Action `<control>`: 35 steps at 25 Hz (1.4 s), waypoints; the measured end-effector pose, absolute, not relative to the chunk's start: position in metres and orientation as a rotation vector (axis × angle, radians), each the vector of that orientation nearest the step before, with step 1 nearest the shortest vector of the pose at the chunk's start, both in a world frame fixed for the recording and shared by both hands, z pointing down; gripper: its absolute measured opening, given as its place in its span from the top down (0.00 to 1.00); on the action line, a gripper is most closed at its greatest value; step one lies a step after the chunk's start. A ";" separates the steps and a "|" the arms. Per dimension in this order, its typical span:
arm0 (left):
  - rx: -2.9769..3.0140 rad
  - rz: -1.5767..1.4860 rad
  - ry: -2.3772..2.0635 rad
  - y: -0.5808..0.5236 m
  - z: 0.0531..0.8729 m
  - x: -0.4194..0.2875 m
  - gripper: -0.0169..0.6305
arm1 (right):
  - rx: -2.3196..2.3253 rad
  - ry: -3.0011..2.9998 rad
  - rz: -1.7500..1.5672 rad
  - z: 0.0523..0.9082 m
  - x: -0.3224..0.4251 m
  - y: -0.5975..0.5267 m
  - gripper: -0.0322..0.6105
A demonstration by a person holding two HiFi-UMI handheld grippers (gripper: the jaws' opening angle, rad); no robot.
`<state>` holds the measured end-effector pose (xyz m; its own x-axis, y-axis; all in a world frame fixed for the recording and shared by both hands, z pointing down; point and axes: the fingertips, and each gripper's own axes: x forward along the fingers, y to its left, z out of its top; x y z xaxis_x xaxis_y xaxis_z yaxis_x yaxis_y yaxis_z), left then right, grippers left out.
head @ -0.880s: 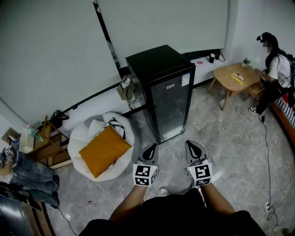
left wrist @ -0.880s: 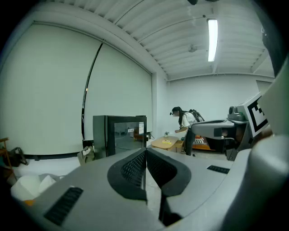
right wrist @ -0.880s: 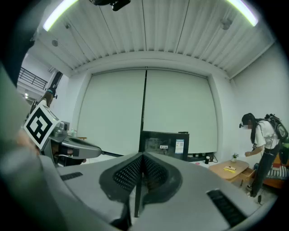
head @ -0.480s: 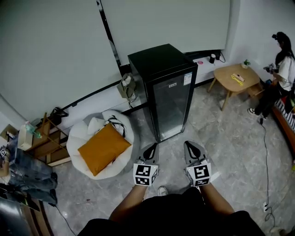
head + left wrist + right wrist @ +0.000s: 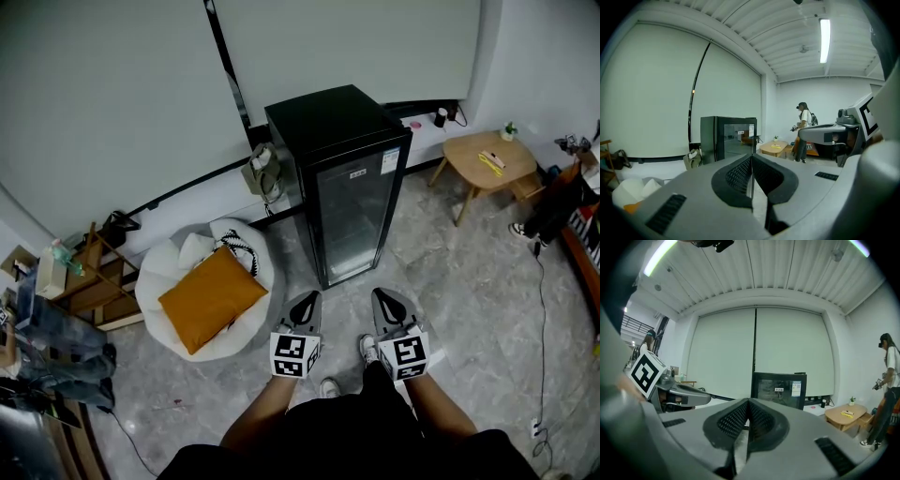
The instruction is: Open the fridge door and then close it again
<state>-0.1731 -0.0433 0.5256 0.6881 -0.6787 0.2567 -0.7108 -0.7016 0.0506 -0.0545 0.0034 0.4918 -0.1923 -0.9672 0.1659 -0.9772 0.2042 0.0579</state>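
Head view, closest in: the person's forearms come up from the bottom edge w/ the left gripper (image 5: 306,302) and right gripper (image 5: 388,298) side by side. Both are short of the fridge (image 5: 339,131), aimed roughly at it and touching nothing. Each gripper's own view shows its jaws pressed together w/ nothing between them, so both are closed and empty. A shoe (image 5: 367,348) shows on the floor (image 5: 469,281) just under the right gripper.

Next out, left of the fridge's foot: a white beanbag (image 5: 164,277) w/ an orange cushion (image 5: 210,302) on top. Then the fridge itself: black, upright, back near the wall, glass door (image 5: 354,220) facing the person. The door looks shut, flush w/ the cabinet, no gap in any view. Can't make out a handle.

Further off, right of the fridge: a small wooden tabletop (image 5: 473,150), well apart from it. A second person (image 5: 803,129) stands beyond that, not involved w/ the job.

Progress, as I judge it: nothing done yet. This is approach only, and neither gripper is at the door. Left to do: close the gap, get a gripper on the door edge or handle, swing it open, then push it shut again. Both halves of the task are ahead.
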 end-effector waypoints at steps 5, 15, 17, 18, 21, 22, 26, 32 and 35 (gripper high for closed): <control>2.714 0.358 -1.162 -0.065 0.533 -0.160 0.94 | 1.825 -2.325 0.086 0.492 -0.043 -0.021 0.92; 2.649 0.374 -1.264 -0.126 0.535 -0.142 0.94 | 1.711 -2.395 0.121 0.500 -0.023 -0.089 0.92; 2.627 0.379 -1.296 -0.139 0.536 -0.141 0.94 | 1.681 -2.408 0.124 0.501 -0.020 -0.102 0.92; 2.620 0.379 -1.312 -0.145 0.536 -0.140 0.94 | 1.669 -2.415 0.124 0.501 -0.018 -0.107 0.92; 2.607 0.367 -1.362 -0.161 0.536 -0.138 0.94 | 1.641 -2.439 0.110 0.500 -0.013 -0.124 0.92; 2.600 0.362 -1.375 -0.167 0.536 -0.137 0.94 | 1.631 -2.446 0.101 0.499 -0.010 -0.129 0.92; 2.562 0.337 -1.453 -0.188 0.538 -0.133 0.94 | 1.589 -2.467 0.093 0.501 0.000 -0.150 0.92; 2.479 0.336 -1.566 -0.215 0.549 -0.132 0.94 | 1.527 -2.506 0.103 0.507 0.014 -0.177 0.92; 2.450 0.343 -1.592 -0.228 0.555 -0.129 0.94 | 1.489 -2.514 0.121 0.514 0.020 -0.190 0.92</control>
<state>-0.1288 -0.2280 0.5546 0.3935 -0.8692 0.2995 -0.9154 -0.4006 0.0401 0.0196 -0.1901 0.5138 -0.4639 -0.8564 0.2267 -0.8742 0.4840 0.0396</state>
